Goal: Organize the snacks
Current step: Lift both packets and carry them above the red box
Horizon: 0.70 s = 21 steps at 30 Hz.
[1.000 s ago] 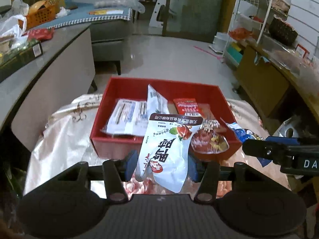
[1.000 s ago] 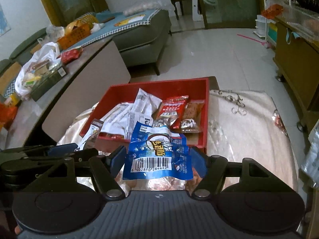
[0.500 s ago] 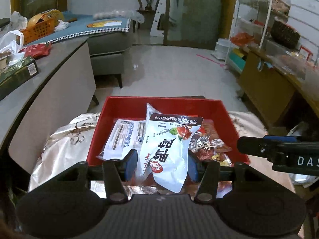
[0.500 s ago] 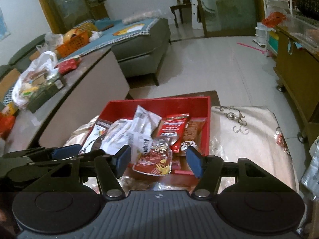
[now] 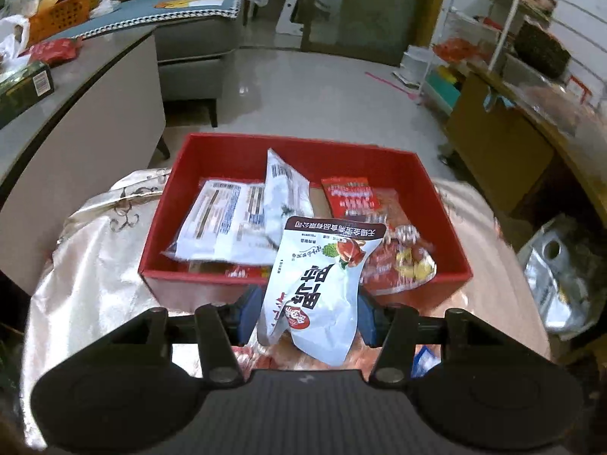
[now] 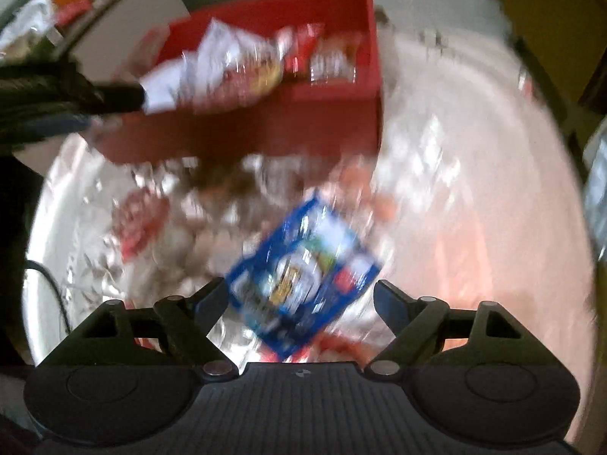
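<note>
My left gripper (image 5: 305, 313) clamps white snack pouch (image 5: 316, 288), red box (image 5: 303, 284) just ahead. My right gripper (image 6: 301, 297) jaws just opening, spread wide; blue packet (image 6: 303, 280) lies between them, ungripped.

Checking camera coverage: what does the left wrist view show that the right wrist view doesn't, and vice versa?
Left wrist only: the left gripper shut on a white plastic snack pouch, sharp, in front of the box. Right wrist only: the right gripper, fingers just opened and clear of a blue foil snack packet lying on the shiny pink tablecloth; heavy blur. Both: the red rectangular box holding packets, and the tablecloth.
</note>
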### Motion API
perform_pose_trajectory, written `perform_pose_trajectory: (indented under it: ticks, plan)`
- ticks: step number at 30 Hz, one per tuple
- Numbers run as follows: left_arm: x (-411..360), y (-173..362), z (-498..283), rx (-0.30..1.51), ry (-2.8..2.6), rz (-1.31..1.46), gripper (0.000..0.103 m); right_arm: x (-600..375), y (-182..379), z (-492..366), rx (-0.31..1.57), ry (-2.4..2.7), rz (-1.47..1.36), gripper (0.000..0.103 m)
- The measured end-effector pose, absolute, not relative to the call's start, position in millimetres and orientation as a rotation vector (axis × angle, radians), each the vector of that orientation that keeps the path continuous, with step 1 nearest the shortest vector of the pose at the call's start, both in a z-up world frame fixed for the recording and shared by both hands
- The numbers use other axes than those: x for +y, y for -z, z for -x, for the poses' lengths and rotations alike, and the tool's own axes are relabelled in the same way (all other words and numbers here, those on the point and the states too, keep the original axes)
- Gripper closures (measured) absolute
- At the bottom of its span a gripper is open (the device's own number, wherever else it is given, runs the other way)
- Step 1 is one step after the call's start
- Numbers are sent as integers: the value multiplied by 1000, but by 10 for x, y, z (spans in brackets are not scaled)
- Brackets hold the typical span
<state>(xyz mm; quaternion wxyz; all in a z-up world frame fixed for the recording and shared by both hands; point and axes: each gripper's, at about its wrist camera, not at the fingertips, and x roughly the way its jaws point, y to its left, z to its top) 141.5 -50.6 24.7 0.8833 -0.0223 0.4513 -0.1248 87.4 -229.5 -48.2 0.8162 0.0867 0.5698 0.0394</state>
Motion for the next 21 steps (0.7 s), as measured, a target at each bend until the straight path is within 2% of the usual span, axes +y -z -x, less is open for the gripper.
perform_pose_trajectory:
  ticks: [1,2,3,7,11,15,21]
  plan:
    - [-498,-231,-1400,947,266,42,57,-2275,533,-872,1231,-81,-228,15]
    - [-483,-219,-1390,954,269,42,57,-2251,571,-876,1235,-83,-265,8]
    - [-465,-211,-1380,960,271,44,57,-2217,578,-885,1225,-78,-267,6]
    - [-361,-272,-1343,947,285,51,57,-2066,609,-1008,1186,-39,-189,6]
    - [-217,-338,-1299,927,282,68,57,-1840,646,-960,1196,-64,66,17]
    - [-153,-336,-1288,938,290,81,57,-1910,552,-957,1217,-82,36,26]
    - [-152,-324,-1274,940,309,73,57,-2092,324,-951,1145,-103,-72,27]
